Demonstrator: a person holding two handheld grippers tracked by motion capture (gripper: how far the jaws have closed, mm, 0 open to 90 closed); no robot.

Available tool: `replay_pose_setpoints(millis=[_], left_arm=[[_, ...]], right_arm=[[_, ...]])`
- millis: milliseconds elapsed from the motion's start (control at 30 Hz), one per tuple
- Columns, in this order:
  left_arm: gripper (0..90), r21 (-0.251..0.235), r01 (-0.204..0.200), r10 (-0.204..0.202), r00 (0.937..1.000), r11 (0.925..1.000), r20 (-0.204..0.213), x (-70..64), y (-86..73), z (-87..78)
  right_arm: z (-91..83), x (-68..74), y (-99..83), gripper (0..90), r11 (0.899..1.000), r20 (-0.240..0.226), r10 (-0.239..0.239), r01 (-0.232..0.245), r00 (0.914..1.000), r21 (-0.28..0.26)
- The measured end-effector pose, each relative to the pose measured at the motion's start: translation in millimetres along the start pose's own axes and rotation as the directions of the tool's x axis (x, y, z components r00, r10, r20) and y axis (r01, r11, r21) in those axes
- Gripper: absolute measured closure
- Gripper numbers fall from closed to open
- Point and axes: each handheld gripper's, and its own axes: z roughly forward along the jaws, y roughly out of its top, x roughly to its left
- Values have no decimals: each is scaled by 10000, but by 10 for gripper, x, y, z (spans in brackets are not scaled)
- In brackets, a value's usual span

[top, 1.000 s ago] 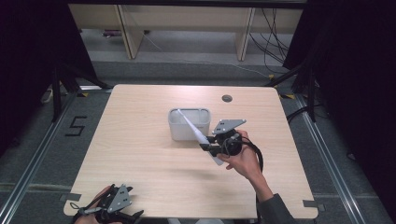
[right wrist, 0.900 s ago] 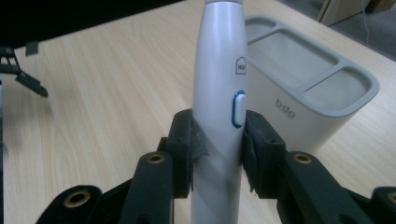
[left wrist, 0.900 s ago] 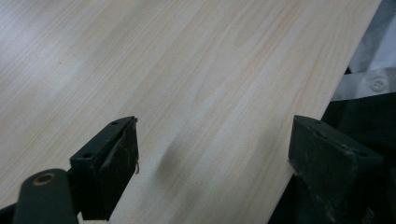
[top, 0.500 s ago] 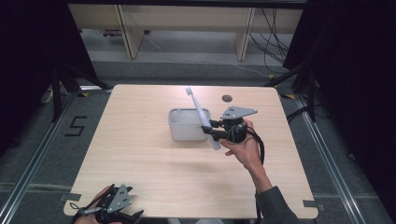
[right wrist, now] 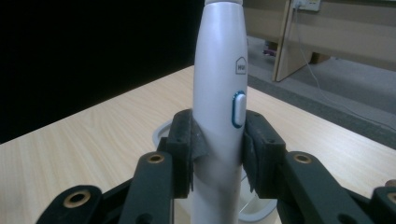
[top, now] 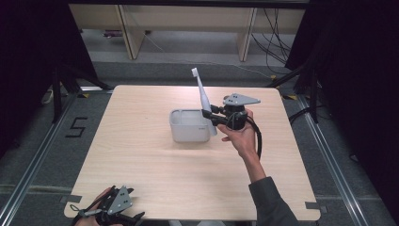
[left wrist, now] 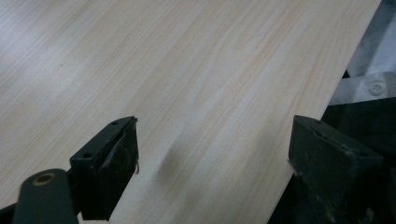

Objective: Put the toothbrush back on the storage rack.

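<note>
- two grippers sit at opposite ends of the scene: nearest, at the lower left of the high view, the left gripper rests at the table's near edge in the person's left hand, jaws spread wide with nothing between them; its own view looks along bare wood grain past the two pads.
- a second ago the electric toothbrush lay slanted across the grey tub, head low toward the left; half a second ago it was steeper; now it stands close to upright, brush head at the upper middle of the frame, only slightly tipped left.
- that swing reads, in my judgement, as setting the handle vertical so its base can go down into the tub, or lifting it clear out of it; the frames alone do not settle which.
- right gripper, at the middle right of the high view, is clamped on the toothbrush low on the handle; in the right gripper view the jaws press both sides of the white body just beside the blue-ringed button.
- right hand holds that gripper from below and behind, forearm running in from the lower right, wrist turned so the grey plate faces up and the jaws point left toward the tub.
- farthest, the tub's rim shows behind the handle in the right gripper view, the toothbrush's base hidden.
</note>
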Motion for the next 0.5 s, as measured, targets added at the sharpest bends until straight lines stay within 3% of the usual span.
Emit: replay_pose_setpoints(millis=[33, 100, 133, 200, 233, 367, 433, 500], left_arm=[[158, -24, 180, -180, 9998, 9998, 24, -9, -5, 10], [158, -56, 77, -78, 10000, 10000, -44, 0, -1, 7], [158, 10, -33, 33, 10000, 10000, -33, 10, 4, -1], [158, -98, 192, -192, 9998, 9998, 56, -13, -1, 7], [158, 125, -12, 11, 10000, 9999, 68, -1, -3, 3], [159, -21, 266, -266, 9996, 9996, 62, -16, -3, 9], [159, -39, 59, -60, 10000, 10000, -31, -2, -1, 9], [158, -118, 125, -125, 9999, 9999, -56, -5, 2, 12]], right_arm=[[11, -15, 22, 665, 10000, 9, -47, 47, 10000, -37], [17, -32, 37, 665, 9997, 56, -223, 224, 9997, -95], [28, -39, 56, 666, 9997, 86, -180, 181, 9998, -165], [45, -59, 82, 665, 9996, 85, -45, 47, 10000, -264], [64, -72, 101, 665, 9997, 94, -16, 19, 10000, -260], [98, -104, 138, 665, 9990, 190, 45, -37, 9998, -435], [110, -124, 160, 666, 9989, 314, 42, -27, 9995, -474], [137, -151, 174, 665, 9981, 285, 108, -90, 9995, -618]])
